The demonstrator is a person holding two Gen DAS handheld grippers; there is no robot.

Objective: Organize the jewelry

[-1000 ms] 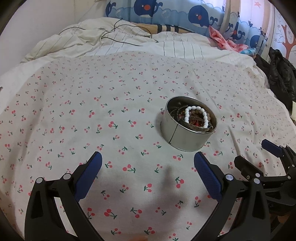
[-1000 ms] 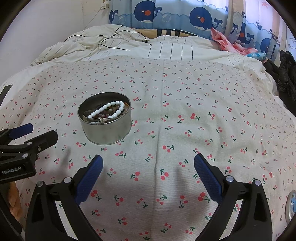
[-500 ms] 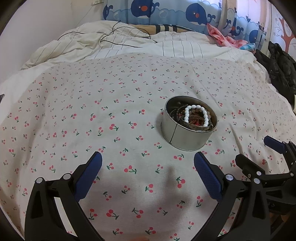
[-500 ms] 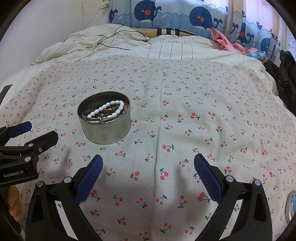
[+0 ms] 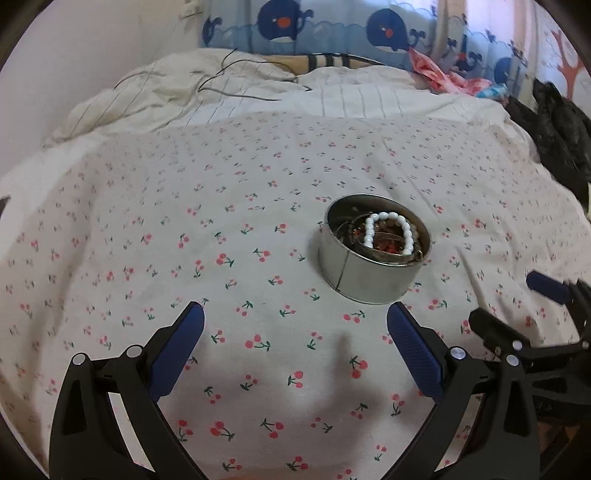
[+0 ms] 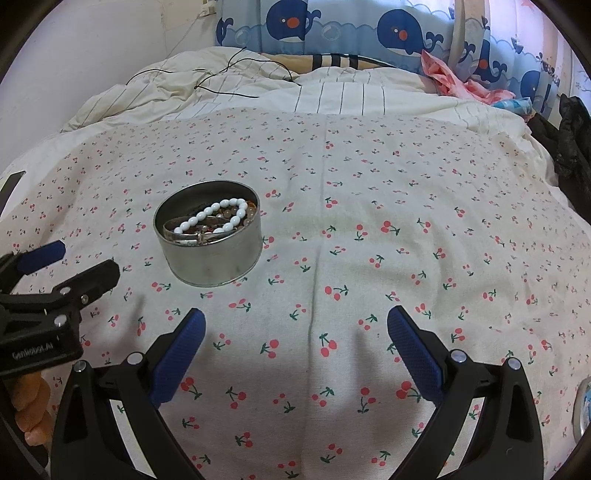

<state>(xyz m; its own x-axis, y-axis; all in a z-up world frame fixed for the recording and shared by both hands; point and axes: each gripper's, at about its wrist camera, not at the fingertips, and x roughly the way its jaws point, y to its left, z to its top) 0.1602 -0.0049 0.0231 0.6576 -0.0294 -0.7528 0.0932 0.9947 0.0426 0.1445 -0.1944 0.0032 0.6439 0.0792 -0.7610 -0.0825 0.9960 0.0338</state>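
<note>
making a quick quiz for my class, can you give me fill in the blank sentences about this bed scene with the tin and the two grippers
1. The round metal tin stands on a sheet printed with small red ____.
2. The bracelet lying on top inside the tin has beads of the colour ____.
3. Both the left gripper and the right gripper have their jaws ____.
4. The curtain behind the bed shows blue ____.

Missing words: cherries; white; open; whales

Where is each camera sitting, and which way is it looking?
Left wrist: rides the left gripper, facing along its open fingers across the cherry-print sheet to the round tin; right gripper at right edge.
Right wrist: rides the right gripper, facing the same way; left gripper and a hand at left.
Shared: tin with white bead bracelet, whale curtain.
</note>
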